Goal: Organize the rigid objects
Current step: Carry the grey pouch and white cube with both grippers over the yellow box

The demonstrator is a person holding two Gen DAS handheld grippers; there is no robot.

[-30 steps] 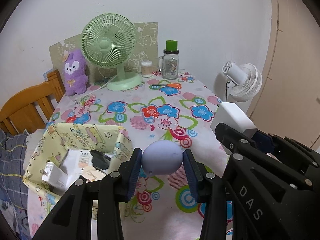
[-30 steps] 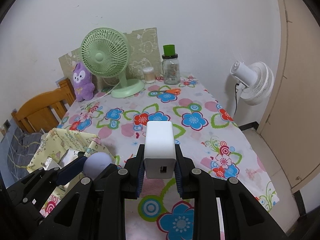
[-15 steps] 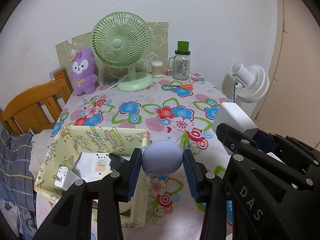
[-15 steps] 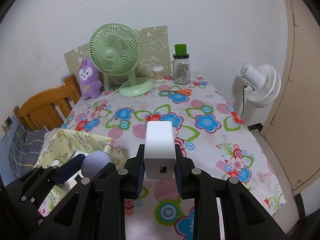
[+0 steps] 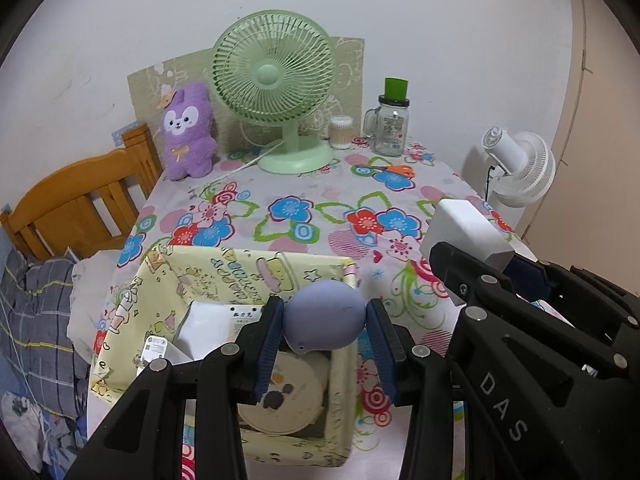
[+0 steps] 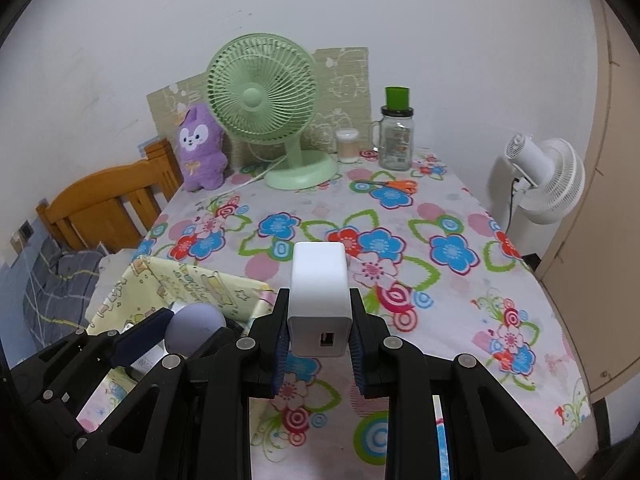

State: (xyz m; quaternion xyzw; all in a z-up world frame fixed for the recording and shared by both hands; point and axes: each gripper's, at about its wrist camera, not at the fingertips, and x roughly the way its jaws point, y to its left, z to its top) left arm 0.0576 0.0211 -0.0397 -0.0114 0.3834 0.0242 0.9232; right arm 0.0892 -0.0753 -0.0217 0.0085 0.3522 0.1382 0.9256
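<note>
White-walled room; table (image 6: 460, 296) under a flower-print cloth, set against the wall. Rear of table, left to right: purple plush toy (image 5: 187, 136), upright; green desk fan (image 5: 276, 96) on its round base, cord trailing toward the plush; small clear tub of cotton swabs (image 5: 341, 132); glass handled jar (image 5: 392, 128) with a green cup inverted on its lid. Orange-handled scissors (image 5: 390, 169) lie flat on the cloth just in front of the jar. Patterned board (image 6: 344, 80) leans on the wall behind the fan. White floor fan (image 6: 548, 176) stands off the table's right edge; wooden chair back (image 5: 76, 208) at the left edge, with plaid fabric (image 5: 36, 312) below it. Near-left part of table: yellow cartoon-print fabric bin (image 5: 160, 292), open-topped, containing a white box (image 5: 216, 320), a small white plug adapter (image 5: 154, 350) and a round cream item with a dark spot (image 5: 280, 396). Left gripper (image 5: 326, 326): pads clamped on either side of a lavender egg-shaped object (image 5: 324, 316), held in the air above the bin's right portion. Right gripper (image 6: 320, 324): closed firmly on a white charger block (image 6: 319, 288), port face toward the camera, held above the cloth just right of the bin.
</note>
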